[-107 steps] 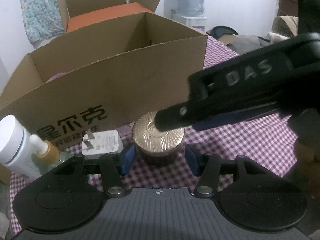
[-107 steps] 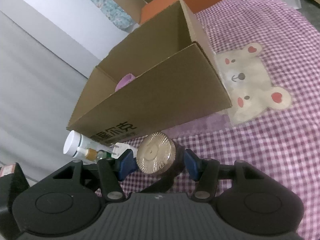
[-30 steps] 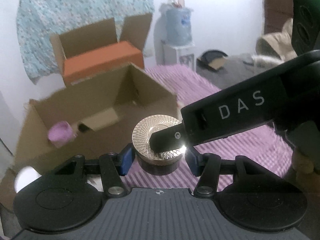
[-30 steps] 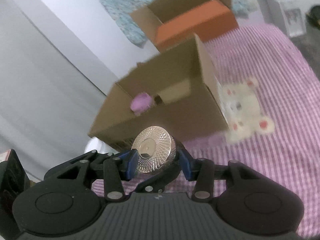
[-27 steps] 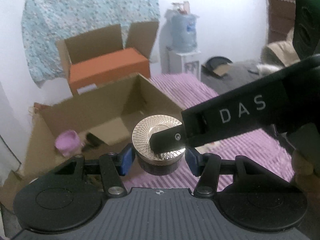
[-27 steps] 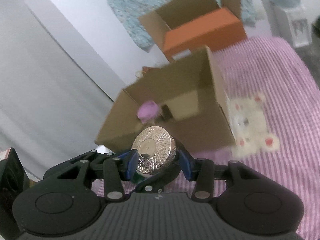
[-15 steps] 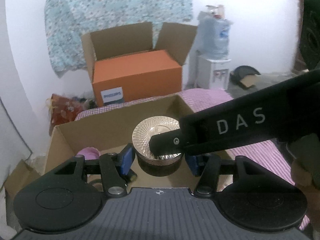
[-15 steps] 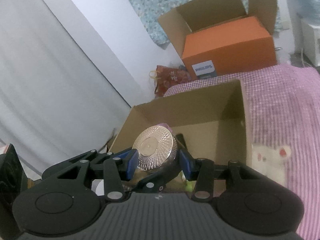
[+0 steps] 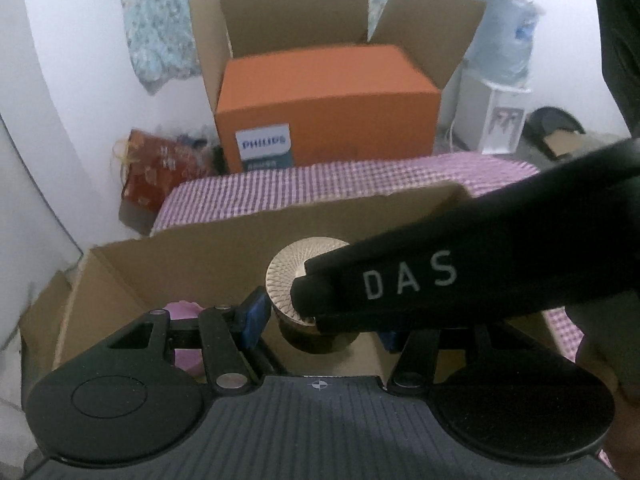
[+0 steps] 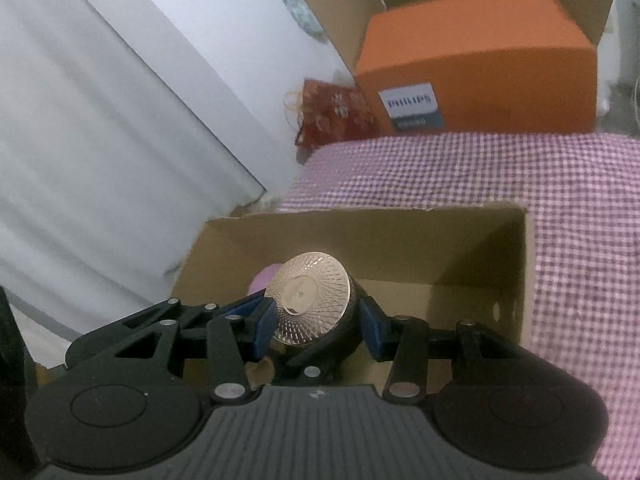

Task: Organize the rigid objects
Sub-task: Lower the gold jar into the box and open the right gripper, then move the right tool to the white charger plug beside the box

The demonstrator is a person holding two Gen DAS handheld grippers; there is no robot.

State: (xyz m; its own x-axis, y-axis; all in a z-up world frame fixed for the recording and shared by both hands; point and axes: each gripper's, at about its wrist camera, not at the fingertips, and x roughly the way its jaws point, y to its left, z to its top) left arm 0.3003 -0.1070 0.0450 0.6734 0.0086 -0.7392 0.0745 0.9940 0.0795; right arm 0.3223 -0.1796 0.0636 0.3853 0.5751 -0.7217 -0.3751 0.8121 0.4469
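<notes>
A round jar with a gold patterned lid (image 9: 296,280) (image 10: 308,300) is held over the open cardboard box (image 9: 224,248) (image 10: 400,248). My left gripper (image 9: 320,320) is shut on the jar's dark body. My right gripper (image 10: 316,320) is also shut on the jar, from the side. The right gripper's black body crosses the left wrist view and hides part of the lid. A pink object (image 9: 184,312) (image 10: 264,276) lies inside the box at its left.
The box stands on a purple checked cloth (image 9: 320,184) (image 10: 580,200). Behind it is an orange Philips box (image 9: 328,104) (image 10: 472,64) inside an open carton, a red bag (image 9: 160,168), and a water dispenser (image 9: 500,92) at the right.
Both grippers have carried the jar up from the cloth and forward over the box's near wall. The box's inside now lies directly below the jar.
</notes>
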